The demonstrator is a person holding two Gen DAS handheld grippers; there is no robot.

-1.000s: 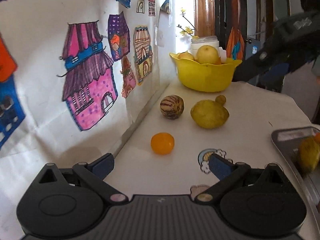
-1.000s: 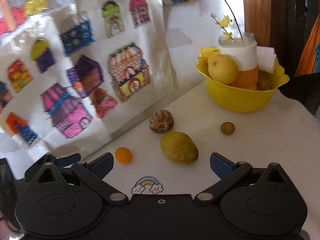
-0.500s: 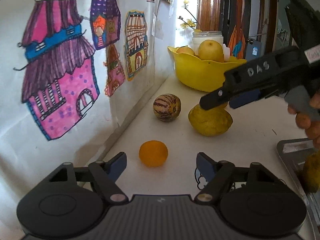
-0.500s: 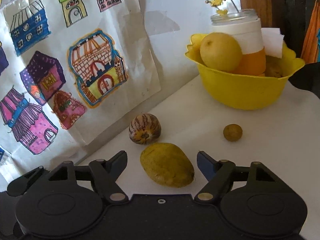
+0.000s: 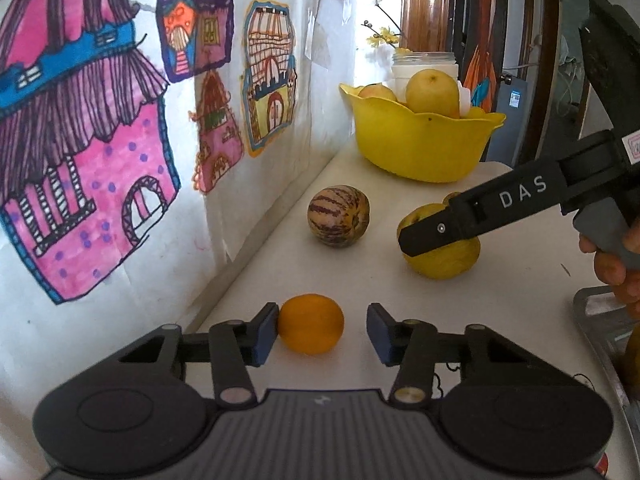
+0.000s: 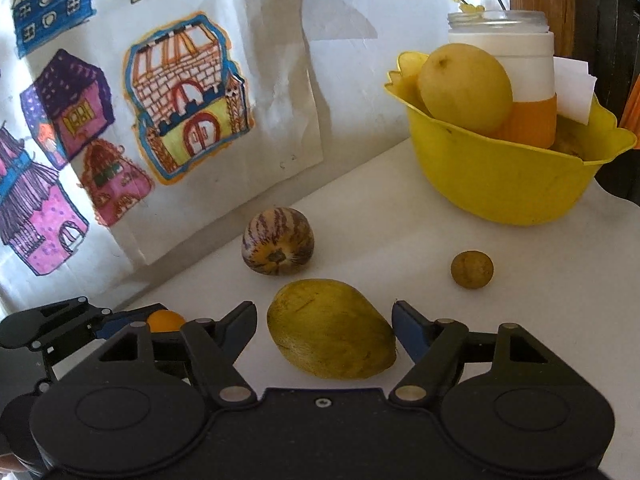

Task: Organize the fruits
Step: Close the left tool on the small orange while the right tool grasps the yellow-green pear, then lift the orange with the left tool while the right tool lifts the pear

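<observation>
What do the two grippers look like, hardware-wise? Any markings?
Both are matte black. The left gripper and right gripper each have two angled link arms on silver pivot pins, round black hubs at the base, and blue pads on the fingertips. The left body has a ribbed grey centre plate. Seen from the side, the right gripper's finger carries white "DAS" lettering. No cables or sleeves visible.

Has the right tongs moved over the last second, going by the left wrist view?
Yes. The right tongs came in from the yellow bowl's right edge, forward and down onto the yellow-green fruit.
</observation>
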